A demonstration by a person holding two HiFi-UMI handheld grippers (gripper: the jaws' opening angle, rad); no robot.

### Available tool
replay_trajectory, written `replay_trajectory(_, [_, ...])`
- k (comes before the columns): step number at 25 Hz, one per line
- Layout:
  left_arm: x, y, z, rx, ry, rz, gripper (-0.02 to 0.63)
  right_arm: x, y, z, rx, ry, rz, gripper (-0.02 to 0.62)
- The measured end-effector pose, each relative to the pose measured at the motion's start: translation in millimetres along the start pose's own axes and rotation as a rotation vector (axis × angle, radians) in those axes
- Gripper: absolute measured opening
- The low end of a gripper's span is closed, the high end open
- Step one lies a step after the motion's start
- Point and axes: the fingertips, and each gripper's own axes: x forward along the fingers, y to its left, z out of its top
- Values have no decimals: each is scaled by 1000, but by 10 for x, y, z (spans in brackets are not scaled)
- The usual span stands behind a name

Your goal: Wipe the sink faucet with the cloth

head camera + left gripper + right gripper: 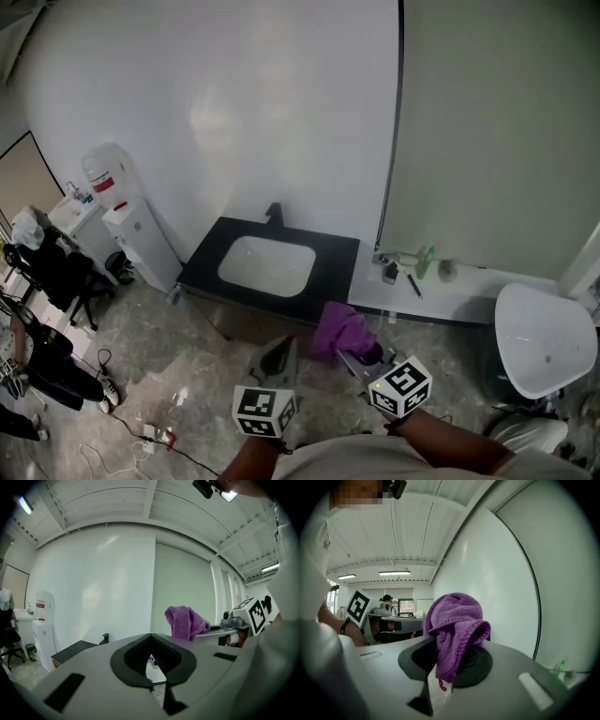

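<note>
A black faucet (274, 215) stands at the back of a black counter (202, 258) with a white sink basin (267, 263). My right gripper (361, 354) is shut on a bunched purple cloth (341, 329), held in the air in front of the counter's right end. The cloth (454, 620) drapes over the shut jaws in the right gripper view. My left gripper (280, 351) hangs beside it, shut and holding nothing. In the left gripper view the faucet (104, 639) is far off at the left, and the cloth (185, 622) is at the right.
A white water dispenser (124, 217) stands left of the counter. A white shelf (469, 286) to the right carries a green bottle (425, 261) and small items. A white toilet (542, 337) is at the far right. Chairs (58, 274) and floor cables (150, 433) lie left.
</note>
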Motion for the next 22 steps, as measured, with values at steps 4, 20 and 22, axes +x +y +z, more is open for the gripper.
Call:
replay_trajectory(4, [-50,40,23,-3,-1,1,6,23,73,13,-2,2,2,60])
replay_trajectory(20, [-43,296,-101,-66,30,-57,8,270,167,-38,8,24,-35,61])
replay_trajectory(22, [-100,388,-113,-59,33,-67,7,337,211,-46,15,17,-50,61])
